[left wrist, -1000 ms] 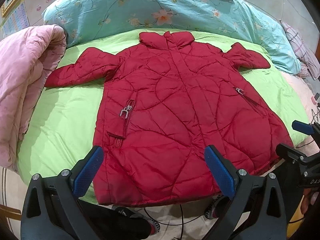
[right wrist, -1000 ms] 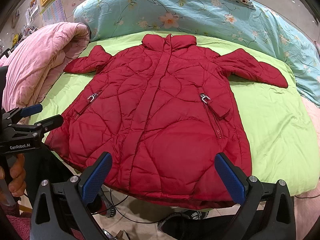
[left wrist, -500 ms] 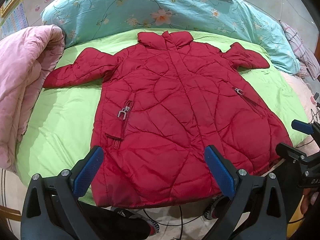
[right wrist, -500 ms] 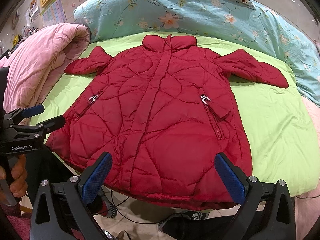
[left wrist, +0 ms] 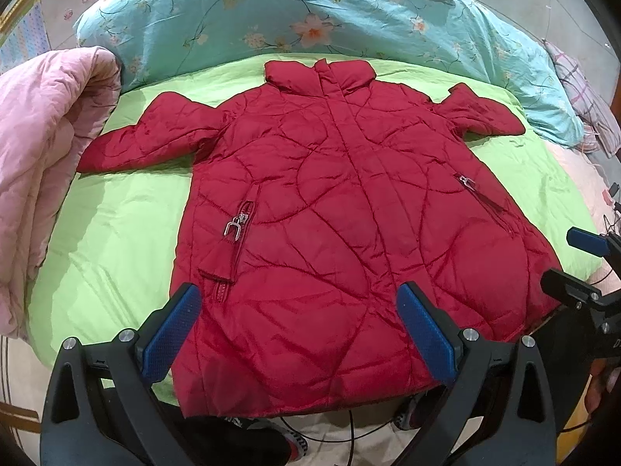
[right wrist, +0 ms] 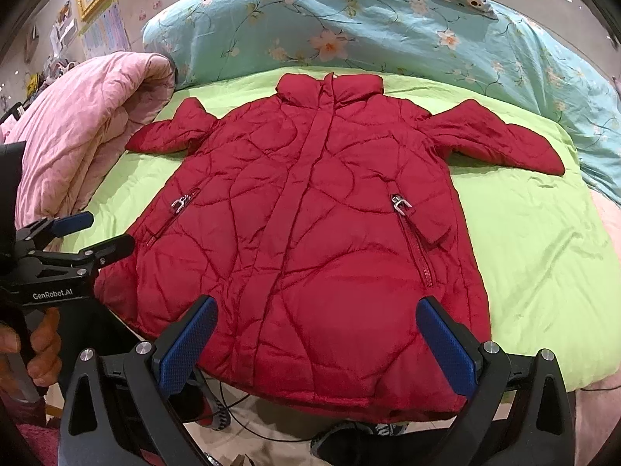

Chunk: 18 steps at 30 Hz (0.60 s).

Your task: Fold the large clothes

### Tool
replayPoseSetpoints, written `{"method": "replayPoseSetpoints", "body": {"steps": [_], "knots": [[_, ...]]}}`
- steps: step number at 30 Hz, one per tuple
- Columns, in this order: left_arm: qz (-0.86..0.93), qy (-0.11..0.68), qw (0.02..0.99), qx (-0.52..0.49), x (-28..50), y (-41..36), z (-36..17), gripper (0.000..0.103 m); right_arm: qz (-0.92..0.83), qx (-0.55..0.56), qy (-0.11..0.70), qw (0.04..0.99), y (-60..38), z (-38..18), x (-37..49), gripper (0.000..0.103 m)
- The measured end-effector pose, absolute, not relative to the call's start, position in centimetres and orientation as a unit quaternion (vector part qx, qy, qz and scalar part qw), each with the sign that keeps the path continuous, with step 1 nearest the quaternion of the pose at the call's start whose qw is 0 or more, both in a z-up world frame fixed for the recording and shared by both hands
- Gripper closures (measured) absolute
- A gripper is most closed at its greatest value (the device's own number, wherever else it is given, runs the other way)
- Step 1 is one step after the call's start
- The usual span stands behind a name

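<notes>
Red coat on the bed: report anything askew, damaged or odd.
Nothing looks damaged. The red coat lies flat, front up, sleeves spread on the green sheet. One oddity: its hem overhangs the bed's near edge. Both tongs, left and right, are open, holding nothing.

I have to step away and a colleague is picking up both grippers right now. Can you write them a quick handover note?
Left hand-held gripper: open, empty, hovering above the hem.
Right hand-held gripper: open, empty, also near the hem.
The red quilted puffer coat lies flat, front up, on the lime green bedsheet, collar toward the floral blue duvet, both sleeves spread out.
A pink quilted blanket is bunched on the left.
Done: coat laid out.
Left: every fold; probably start with the sleeves.
</notes>
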<state>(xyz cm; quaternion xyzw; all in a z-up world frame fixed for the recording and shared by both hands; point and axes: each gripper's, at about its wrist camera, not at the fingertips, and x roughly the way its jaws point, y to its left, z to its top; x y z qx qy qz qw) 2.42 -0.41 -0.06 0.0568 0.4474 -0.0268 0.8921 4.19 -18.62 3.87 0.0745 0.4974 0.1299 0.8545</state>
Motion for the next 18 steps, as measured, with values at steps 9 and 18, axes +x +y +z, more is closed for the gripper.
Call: {"method": "replayPoseSetpoints", "body": {"steps": [9,18], "knots": [[-0.03,0.452,0.89,0.044,4.1,-0.1,-0.3,0.002,0.125,0.09,0.492,0.857,-19.9,3.4,6.1,0.0],[-0.029,0.448,0.893,0.044,6.0,-0.3,-0.6,0.002,0.126,0.114,0.48,0.86,-21.8,3.1,8.2,0.0]]}}
